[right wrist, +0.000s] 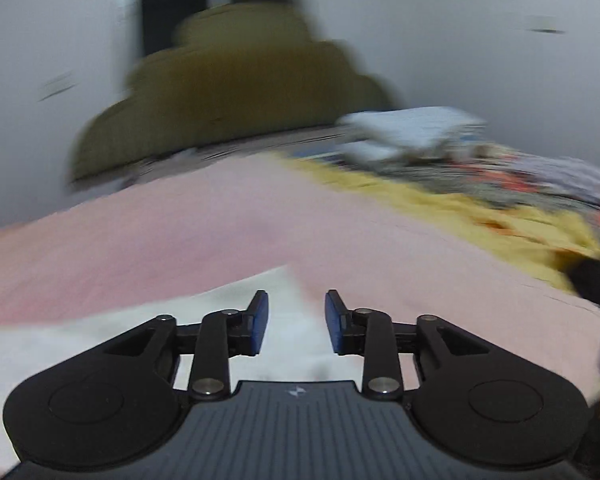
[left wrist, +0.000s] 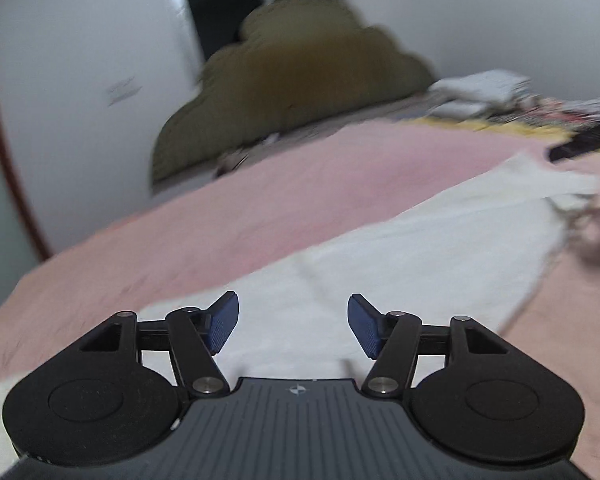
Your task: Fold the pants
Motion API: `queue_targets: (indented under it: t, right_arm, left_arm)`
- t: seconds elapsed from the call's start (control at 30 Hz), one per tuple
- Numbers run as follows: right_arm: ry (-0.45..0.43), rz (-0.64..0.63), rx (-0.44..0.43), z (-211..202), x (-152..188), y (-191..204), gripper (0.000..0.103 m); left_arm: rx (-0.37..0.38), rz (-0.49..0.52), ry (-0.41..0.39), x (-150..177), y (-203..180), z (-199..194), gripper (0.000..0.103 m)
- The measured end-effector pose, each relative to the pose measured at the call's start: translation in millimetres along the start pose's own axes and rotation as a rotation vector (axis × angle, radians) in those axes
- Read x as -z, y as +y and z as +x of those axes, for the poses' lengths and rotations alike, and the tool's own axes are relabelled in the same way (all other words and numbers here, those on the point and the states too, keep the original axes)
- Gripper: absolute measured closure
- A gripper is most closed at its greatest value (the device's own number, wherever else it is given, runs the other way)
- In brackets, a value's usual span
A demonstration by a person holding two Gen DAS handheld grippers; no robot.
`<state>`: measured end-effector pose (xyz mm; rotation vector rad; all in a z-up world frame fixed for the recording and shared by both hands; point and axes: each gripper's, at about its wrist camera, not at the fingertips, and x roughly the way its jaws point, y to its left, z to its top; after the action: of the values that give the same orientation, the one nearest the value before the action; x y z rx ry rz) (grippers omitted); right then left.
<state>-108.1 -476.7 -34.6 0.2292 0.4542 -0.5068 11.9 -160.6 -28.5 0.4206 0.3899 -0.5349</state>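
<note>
White pants (left wrist: 400, 256) lie flat on a pink bedspread (left wrist: 260, 192), stretching from the lower left to the right in the left wrist view. My left gripper (left wrist: 293, 326) is open and empty, hovering over the near part of the pants. In the right wrist view a corner of the pants (right wrist: 236, 312) lies under and left of my right gripper (right wrist: 296, 322), which is open and empty just above the cloth. Both views are blurred by motion.
An olive headboard (left wrist: 296, 76) stands at the far end against white walls. A pile of pale and patterned clothes with a yellow cloth (right wrist: 480, 208) lies at the right. A dark object (right wrist: 596, 284) sits at the right edge. The pink bedspread (right wrist: 180, 232) spreads ahead.
</note>
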Motion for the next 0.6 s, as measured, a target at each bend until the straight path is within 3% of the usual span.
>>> queue_targets:
  t: [0.03, 0.1, 0.17, 0.27, 0.37, 0.43, 0.5, 0.53, 0.6]
  right_arm:
    - [0.045, -0.027, -0.037, 8.6, 4.3, 9.6, 0.054]
    - [0.135, -0.097, 0.001, 27.6, 14.0, 22.1, 0.053]
    - [0.184, -0.161, 0.073, 40.6, 24.1, 22.5, 0.053]
    - [0.151, -0.144, 0.137, 31.3, 22.7, 14.6, 0.052]
    - [0.094, -0.124, 0.012, 15.6, 16.2, 23.9, 0.052]
    - [0.116, -0.131, -0.082, 16.9, 17.4, 38.2, 0.049]
    - [0.165, -0.179, -0.076, 27.1, 26.1, 49.1, 0.044]
    - [0.193, -0.218, -0.051, 34.4, 33.2, 53.0, 0.041]
    - [0.16, -0.266, -0.021, 33.6, 43.7, 55.2, 0.029]
  left_arm:
    - [-0.003, -0.009, 0.056, 2.4, 4.2, 10.9, 0.038]
    - [0.026, 0.018, 0.17, 11.6, 5.3, 25.8, 0.043]
    - [0.049, 0.085, 0.143, 21.6, -0.7, 18.6, 0.049]
    - [0.029, 0.169, 0.071, 25.1, -10.1, 1.8, 0.048]
    - [-0.019, 0.079, 0.035, 24.1, -2.7, -2.8, 0.032]
    - [-0.043, 0.073, 0.066, 26.9, 0.8, 2.2, 0.03]
    - [-0.024, 0.113, 0.11, 34.7, 1.0, 4.9, 0.031]
    - [-0.026, 0.125, 0.09, 38.1, 1.0, -0.7, 0.031]
    - [-0.026, 0.146, 0.056, 44.6, 3.1, -16.7, 0.031]
